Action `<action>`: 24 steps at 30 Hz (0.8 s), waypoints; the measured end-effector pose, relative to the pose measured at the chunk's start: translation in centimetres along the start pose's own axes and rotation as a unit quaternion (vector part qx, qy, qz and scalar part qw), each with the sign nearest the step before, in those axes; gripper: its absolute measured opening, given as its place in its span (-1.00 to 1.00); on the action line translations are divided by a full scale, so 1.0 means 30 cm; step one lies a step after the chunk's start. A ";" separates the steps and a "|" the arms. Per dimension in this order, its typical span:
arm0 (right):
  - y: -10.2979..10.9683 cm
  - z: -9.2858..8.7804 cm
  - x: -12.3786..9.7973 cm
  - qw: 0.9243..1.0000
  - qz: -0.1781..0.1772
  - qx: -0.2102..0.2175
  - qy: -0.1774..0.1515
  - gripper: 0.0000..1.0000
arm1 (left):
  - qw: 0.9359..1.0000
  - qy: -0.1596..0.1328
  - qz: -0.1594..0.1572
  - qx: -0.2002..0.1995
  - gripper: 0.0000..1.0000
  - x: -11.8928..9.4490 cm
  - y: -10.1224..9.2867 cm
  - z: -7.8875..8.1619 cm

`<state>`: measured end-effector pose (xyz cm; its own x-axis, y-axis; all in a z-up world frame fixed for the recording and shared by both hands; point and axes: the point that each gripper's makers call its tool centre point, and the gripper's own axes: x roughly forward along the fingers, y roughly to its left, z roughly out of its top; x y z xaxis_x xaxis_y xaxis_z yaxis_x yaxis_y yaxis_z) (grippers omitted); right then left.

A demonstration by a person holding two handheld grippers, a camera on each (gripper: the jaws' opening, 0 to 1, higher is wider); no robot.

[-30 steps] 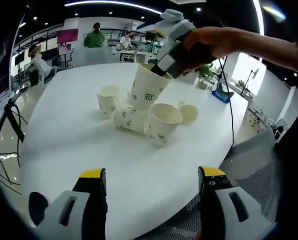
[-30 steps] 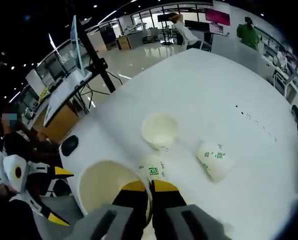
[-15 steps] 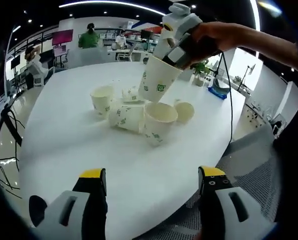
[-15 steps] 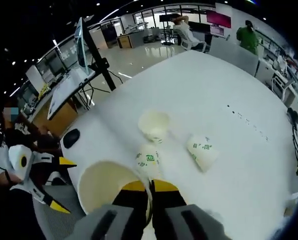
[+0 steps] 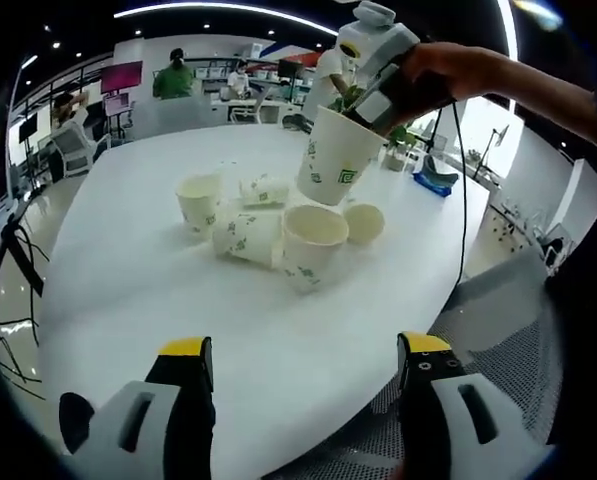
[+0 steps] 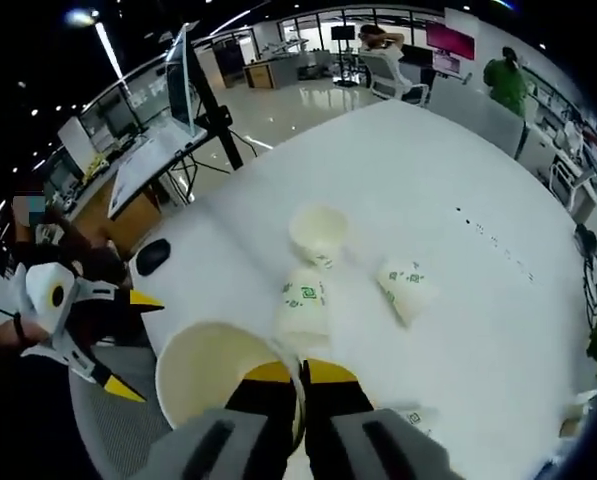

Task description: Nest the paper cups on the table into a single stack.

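White paper cups with green marks lie scattered on the white round table [image 5: 128, 290]. An upright cup [image 5: 198, 200] stands at the left, two lying cups [image 5: 246, 237] beside it, an open-mouthed cup [image 5: 310, 240] and a small cup [image 5: 363, 222] to the right. My right gripper [image 5: 356, 98] holds another cup [image 5: 336, 158] by its rim in the air above them. In the right gripper view my right gripper [image 6: 300, 375] is shut on that cup's rim [image 6: 218, 385], over the upright cup [image 6: 318, 232] and the lying cups [image 6: 300, 305]. My left gripper [image 5: 306, 350] is open and holds nothing, near the table's edge.
A grey mesh chair [image 5: 518, 330] stands by the table at the right. A black cable [image 5: 465, 230] hangs across the table's far side. A black oval object [image 6: 150, 256] lies near the table's edge. People, desks and a black stand [image 6: 203, 110] are farther off.
The right gripper has carried its cup upward and to the right, from beside the cluster to above it. The left gripper stays open near the table's edge.
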<state>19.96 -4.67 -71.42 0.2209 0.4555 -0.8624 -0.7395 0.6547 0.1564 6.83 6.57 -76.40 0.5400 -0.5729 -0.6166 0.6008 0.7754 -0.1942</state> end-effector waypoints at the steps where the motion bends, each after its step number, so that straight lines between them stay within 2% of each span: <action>1: 0.006 -0.012 -0.005 1.000 -0.001 -0.004 0.004 -1.00 | 1.000 0.000 0.000 0.000 0.49 0.000 -0.002 -0.001; 3: 0.024 -0.033 -0.015 1.000 -0.003 -0.009 0.009 -1.00 | 1.000 0.000 -0.001 0.000 0.49 -0.001 -0.009 -0.003; 11: 0.031 -0.052 -0.012 0.999 -0.003 -0.023 0.022 -1.00 | 1.000 -0.004 0.000 -0.001 0.49 -0.015 -0.035 0.002; 24: 0.044 -0.063 0.069 0.998 0.000 -0.039 0.051 -1.00 | 1.000 -0.010 0.015 -0.009 0.49 -0.048 0.000 -0.009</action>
<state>18.22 -4.02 -73.91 0.1574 0.3895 -0.9075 -0.7877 0.6037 0.1225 5.89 7.48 -75.73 0.5685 -0.5546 -0.6077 0.5733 0.7968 -0.1908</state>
